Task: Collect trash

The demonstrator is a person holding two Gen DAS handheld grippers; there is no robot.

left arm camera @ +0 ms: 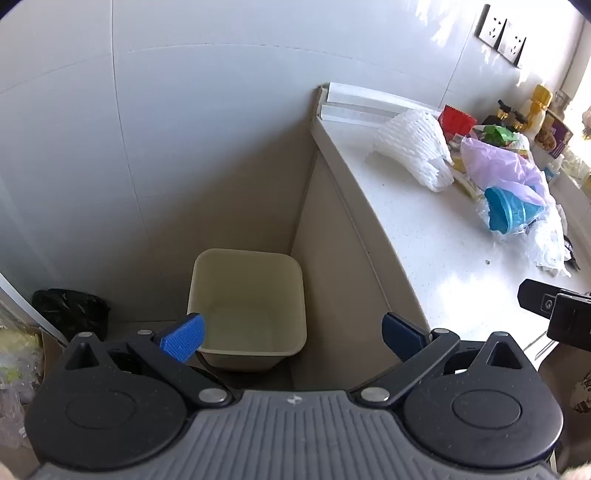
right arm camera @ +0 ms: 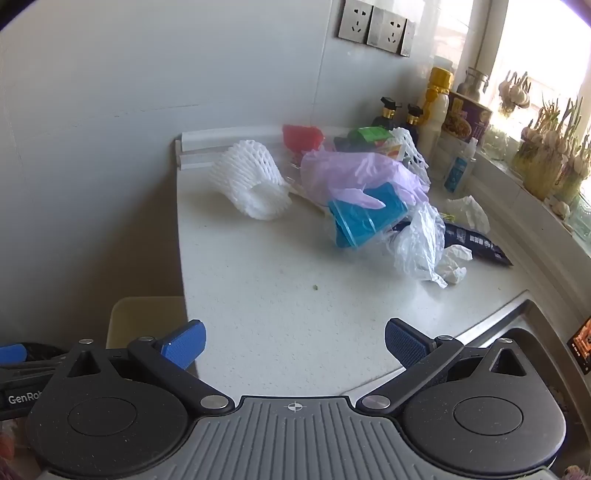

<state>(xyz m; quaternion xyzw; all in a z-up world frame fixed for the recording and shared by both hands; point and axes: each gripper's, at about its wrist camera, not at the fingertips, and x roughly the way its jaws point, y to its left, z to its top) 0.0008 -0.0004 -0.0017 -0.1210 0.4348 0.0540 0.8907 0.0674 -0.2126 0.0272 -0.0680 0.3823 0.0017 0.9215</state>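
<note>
While the trash lies heaped toward the back of the white bench (right arm camera: 295, 314), nothing of it is held. At the left of the heap sits a white foam fruit net (right arm camera: 251, 181), lying on its side with its mouth facing the front. Just beside it, a lilac plastic bag (right arm camera: 354, 173) drapes over a blue crumpled bag (right arm camera: 365, 218), and a clear plastic bag (right arm camera: 421, 243) sprawls in front of them, touching a dark snack wrapper (right arm camera: 476, 240) and some white crumpled tissue (right arm camera: 452, 264). A red wrapper (right arm camera: 301, 136) and a green packet (right arm camera: 371, 134) lie behind, against the wall.

Off the left end of the bench, down on the floor in the corner, stands a cream bin (left arm camera: 247, 306), open-topped and showing a bare inside.

Above that bin hangs the left gripper (left arm camera: 291, 334), its blue fingers (left arm camera: 183, 338) spread wide with nothing between them. Over the bare front of the bench hangs the right gripper (right arm camera: 295, 341), its fingers likewise wide and empty, well short of the heap.

Bottles (right arm camera: 437, 107) stand along the wall past the trash, under wall sockets (right arm camera: 376, 27).
</note>
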